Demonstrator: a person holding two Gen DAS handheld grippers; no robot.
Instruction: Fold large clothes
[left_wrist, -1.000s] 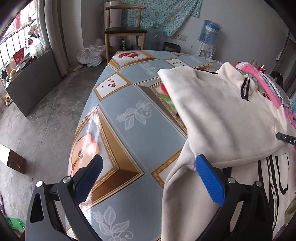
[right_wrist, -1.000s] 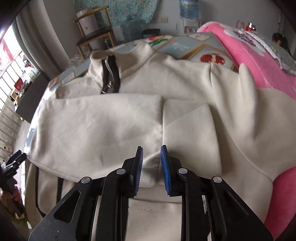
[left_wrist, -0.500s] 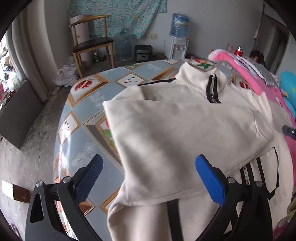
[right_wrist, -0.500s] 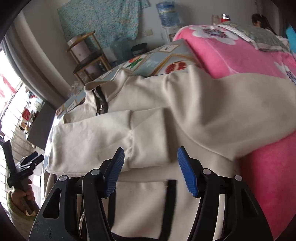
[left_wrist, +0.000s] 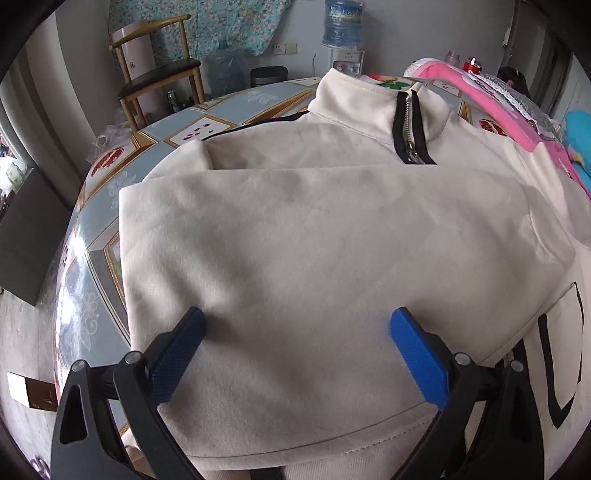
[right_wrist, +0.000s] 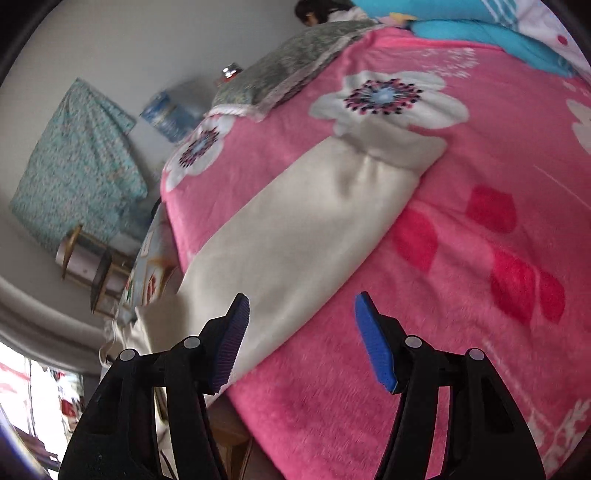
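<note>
A: Status check. Where is the garment?

B: The cream jacket (left_wrist: 332, 236) lies front-up on the patterned bench (left_wrist: 110, 184), collar and zipper (left_wrist: 410, 129) at the far end. One sleeve (left_wrist: 314, 258) is folded flat across the chest. The hem end nearest the camera is not folded, as far as the left view shows.

A: The other sleeve?

B: Not folded. In the right view the second sleeve (right_wrist: 306, 229) stretches out over the pink blanket (right_wrist: 461, 277) on the bed, cuff at the far end.

A: Fingers?

B: Left gripper (left_wrist: 297, 325): fingers spread wide, hovering over the folded sleeve, holding nothing. Right gripper (right_wrist: 301, 317): fingers also spread, empty, aimed along the outstretched sleeve; the left finger (right_wrist: 231, 343) sits over its near part. Contact with the cloth: cannot tell.

A: Progress estimate?

B: Judgement: early to middle. One sleeve in; remaining are the second sleeve, then the body fold or folds.

A: Next?

B: Likely take the sleeve on the bed and bring it across the chest.
</note>
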